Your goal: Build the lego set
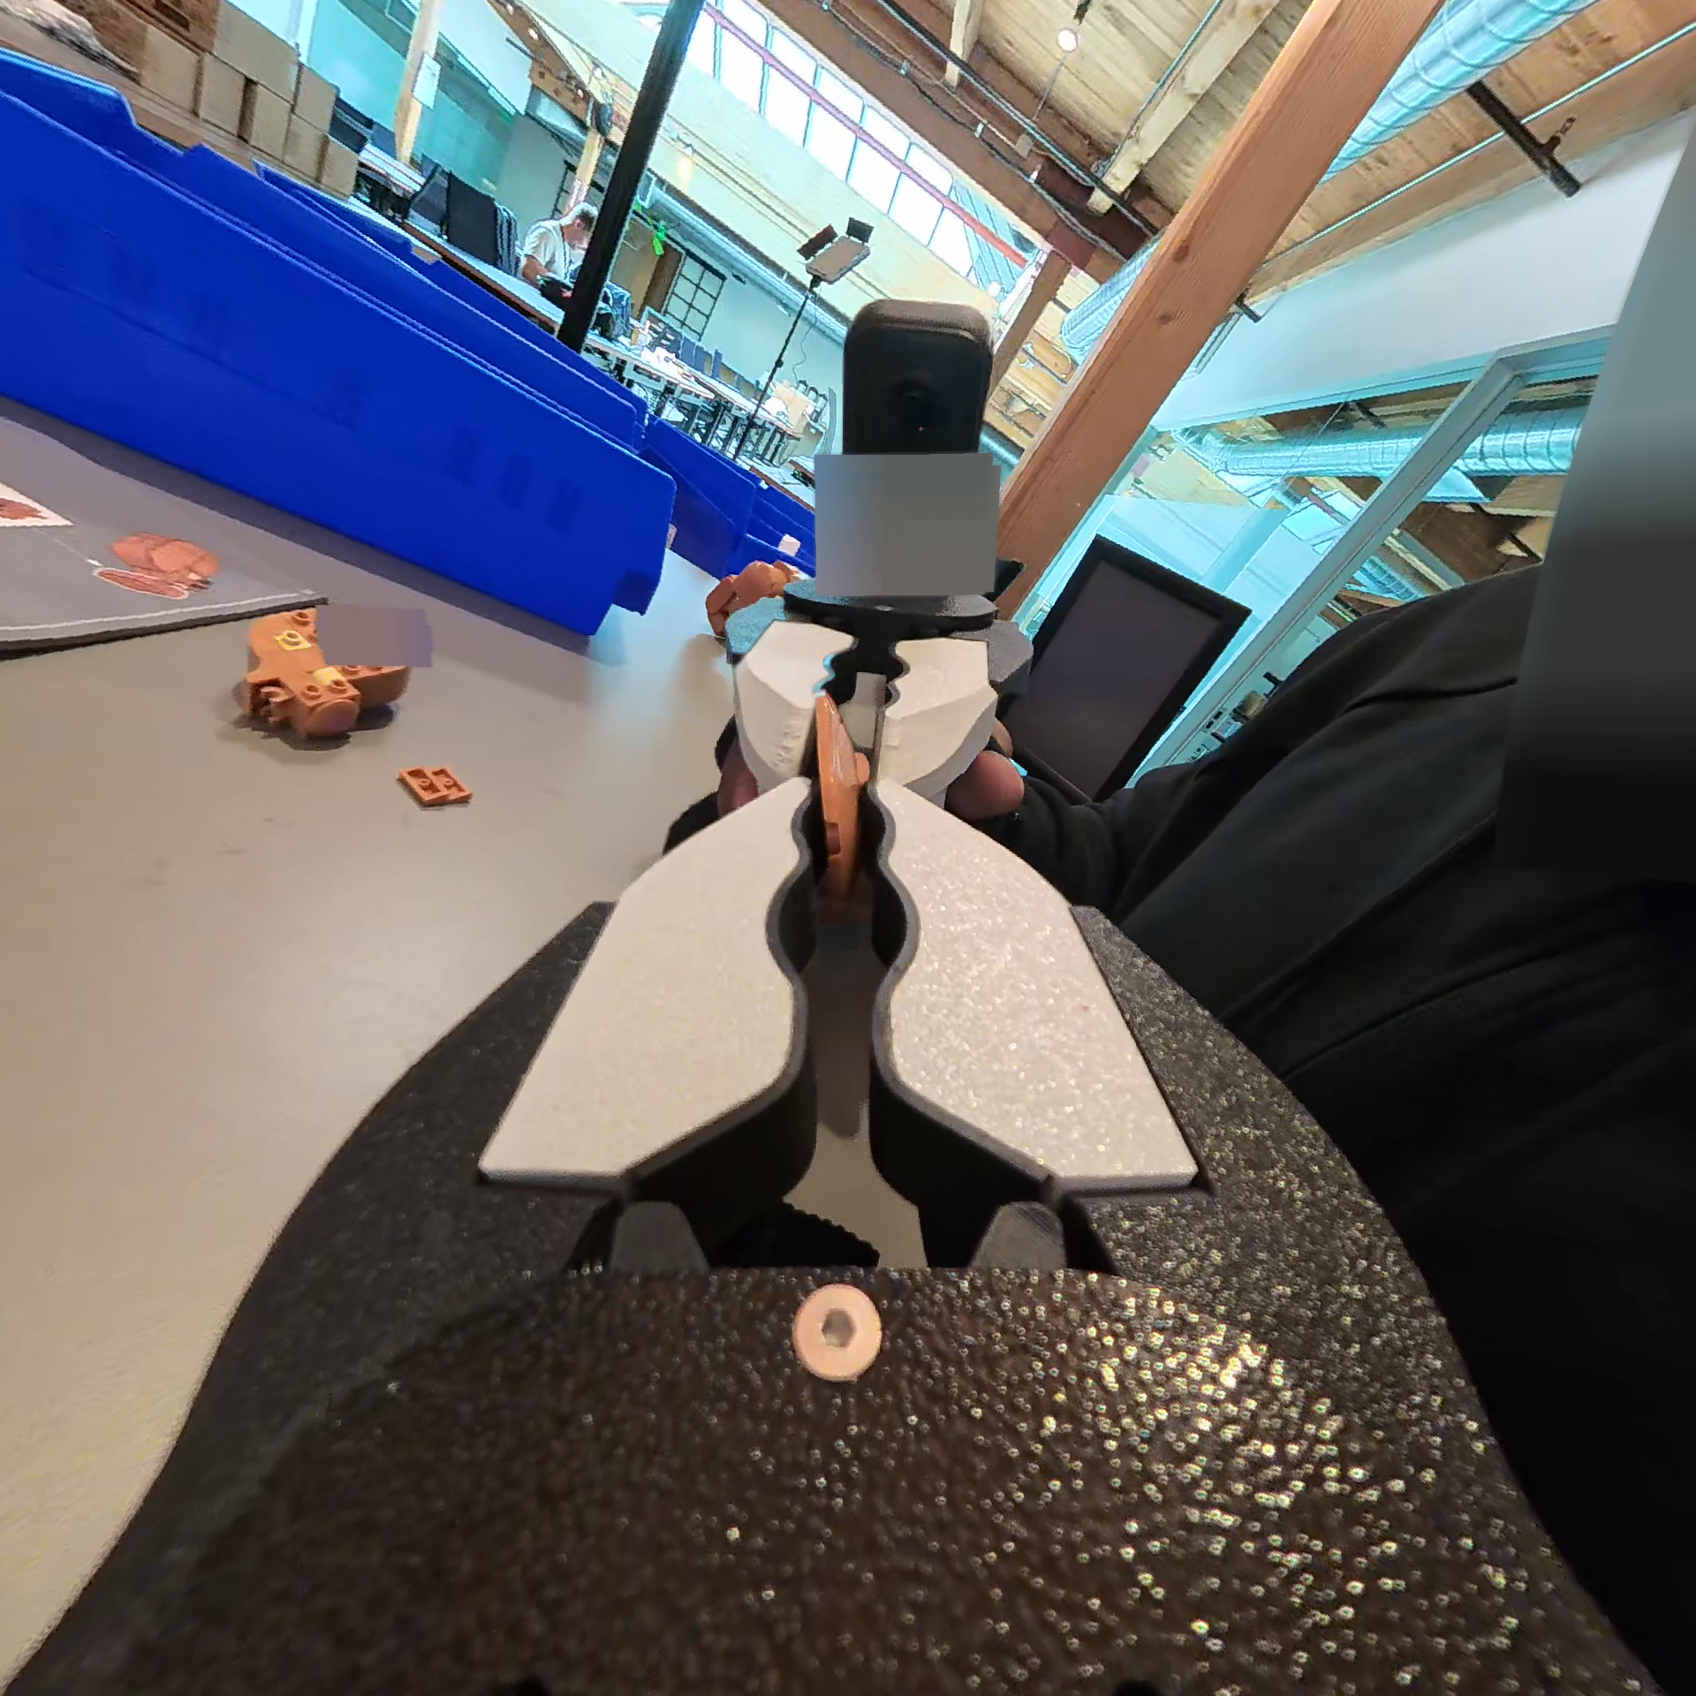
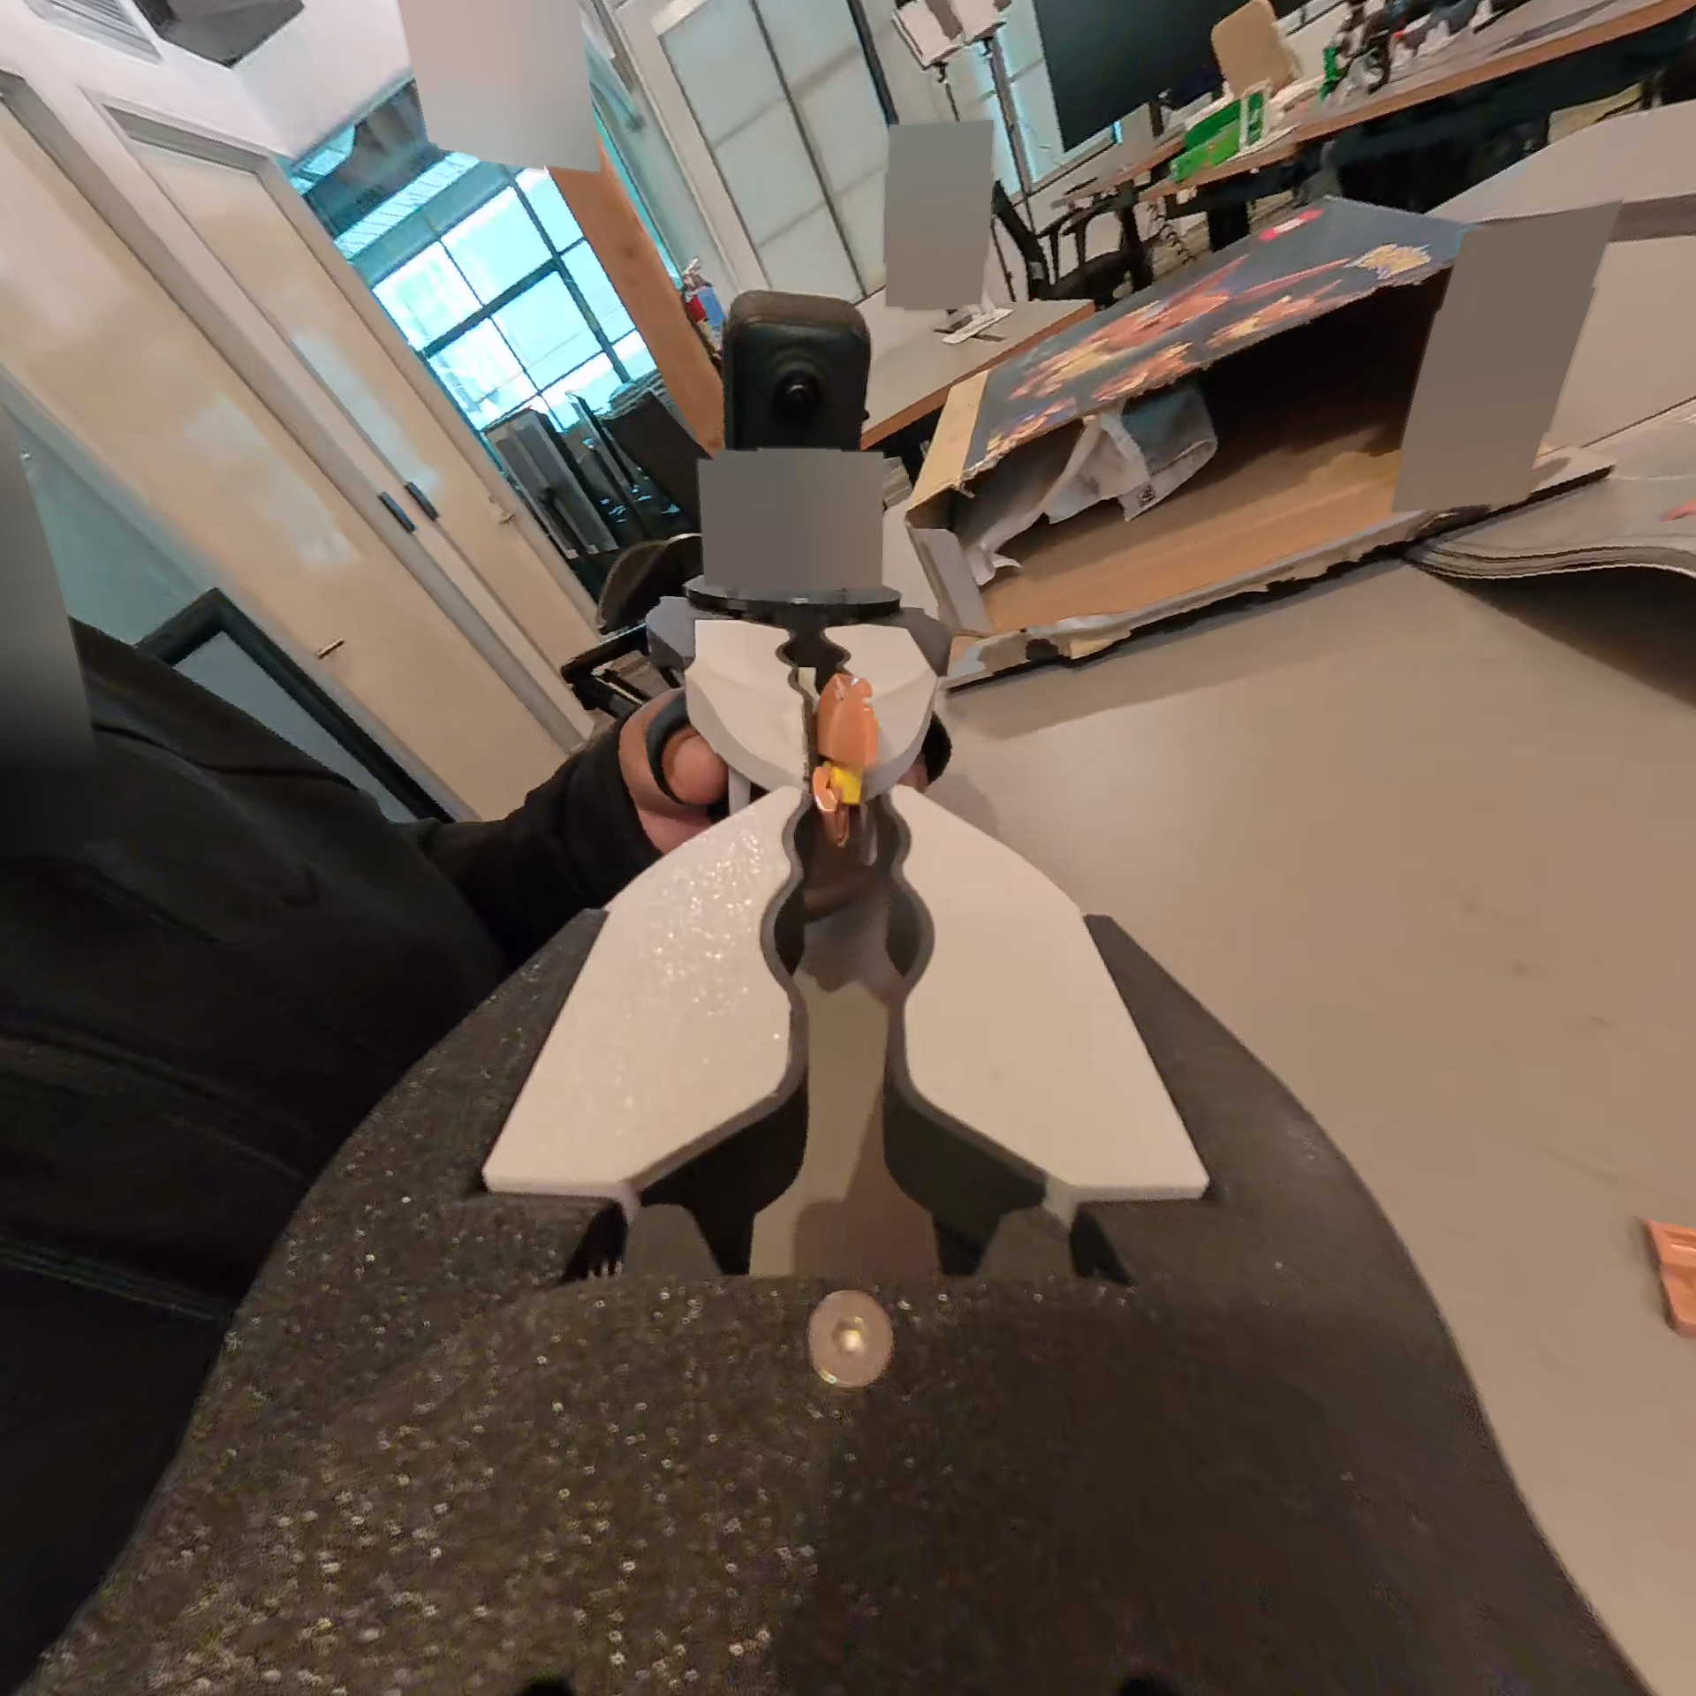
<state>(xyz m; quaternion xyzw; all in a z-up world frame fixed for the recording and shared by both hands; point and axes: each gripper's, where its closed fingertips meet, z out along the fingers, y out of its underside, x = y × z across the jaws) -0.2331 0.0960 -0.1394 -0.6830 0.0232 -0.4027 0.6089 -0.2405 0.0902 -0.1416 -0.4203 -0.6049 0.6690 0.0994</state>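
Bright daylight, fisheye edges (sharp), soft shadows

The grey counter (image 1: 275, 918) carries a row of blue bins (image 1: 321, 367) along its far edge in the left wrist view. Before them lies an open instruction booklet (image 1: 138, 587), and just beside its near edge rests a partly built orange brick model (image 1: 317, 684). A small flat orange plate (image 1: 436, 785) lies alone nearer. In the right wrist view an opened cardboard box (image 2: 1193, 514) lies on its side on the counter, with more orange pieces (image 2: 1675, 1280) at the right edge.
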